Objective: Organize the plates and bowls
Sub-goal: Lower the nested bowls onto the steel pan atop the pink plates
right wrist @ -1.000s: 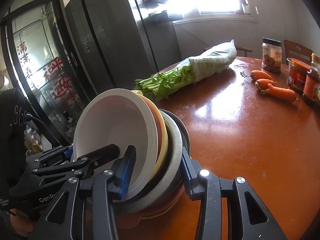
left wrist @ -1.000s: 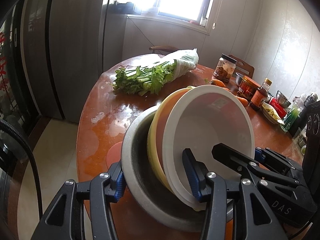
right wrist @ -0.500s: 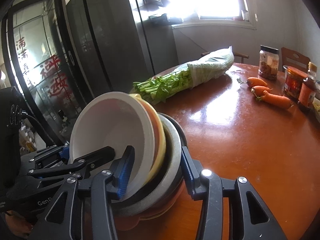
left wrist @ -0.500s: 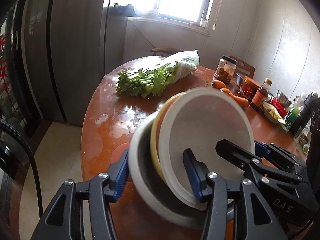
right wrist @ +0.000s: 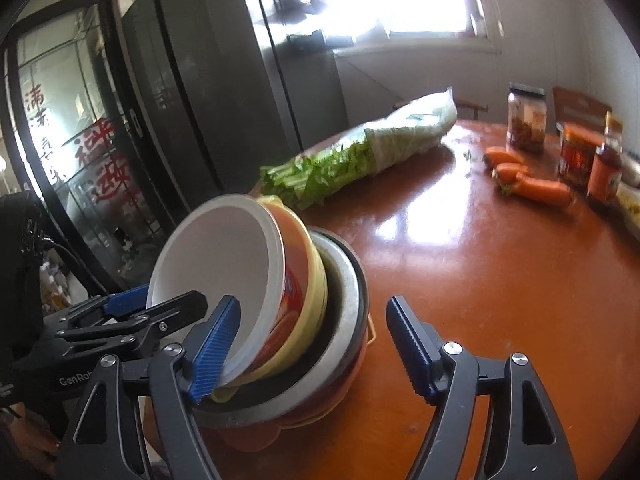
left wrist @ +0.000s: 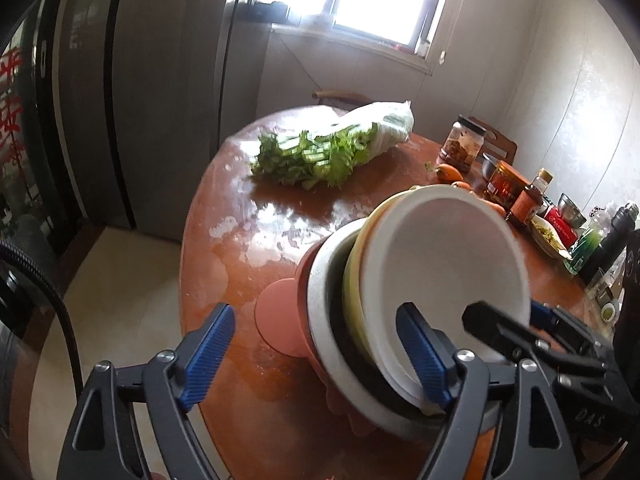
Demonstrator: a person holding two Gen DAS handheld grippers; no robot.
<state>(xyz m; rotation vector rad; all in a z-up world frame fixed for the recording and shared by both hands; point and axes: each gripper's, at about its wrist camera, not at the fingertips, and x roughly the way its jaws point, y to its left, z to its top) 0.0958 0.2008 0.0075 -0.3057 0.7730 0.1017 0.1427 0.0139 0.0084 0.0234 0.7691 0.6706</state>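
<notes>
Near the front edge of the round reddish-brown wooden surface (left wrist: 280,420) sat a tilted nest of dishes: a white round bowl (left wrist: 448,276) innermost, a yellow bowl with orange-red print (right wrist: 298,280) behind it, then a grey speckled metal-looking bowl (left wrist: 320,312), all leaning on salmon-pink plates (left wrist: 280,320).

Only the right wrist view showed the red print on the yellow bowl and the red characters on the dark glass door (right wrist: 96,148) left of the stack. Only the left wrist view showed the steel bowls and dark bottles (left wrist: 608,240) crowded at the far right of the stack.

Both pairs of jaws had just been opening. The left gripper (left wrist: 320,356) stood wide, its blue pads off the rims though the stack lay between them; a second earlier it had clamped the bowls. The right gripper (right wrist: 312,344) likewise stood apart, its left pad inside the white bowl, its right pad clear of the grey bowl.

Beyond the stack, bagged green celery (right wrist: 352,156), carrots (right wrist: 536,188) and jars were blurred; the stack's base was hidden by the grippers.
</notes>
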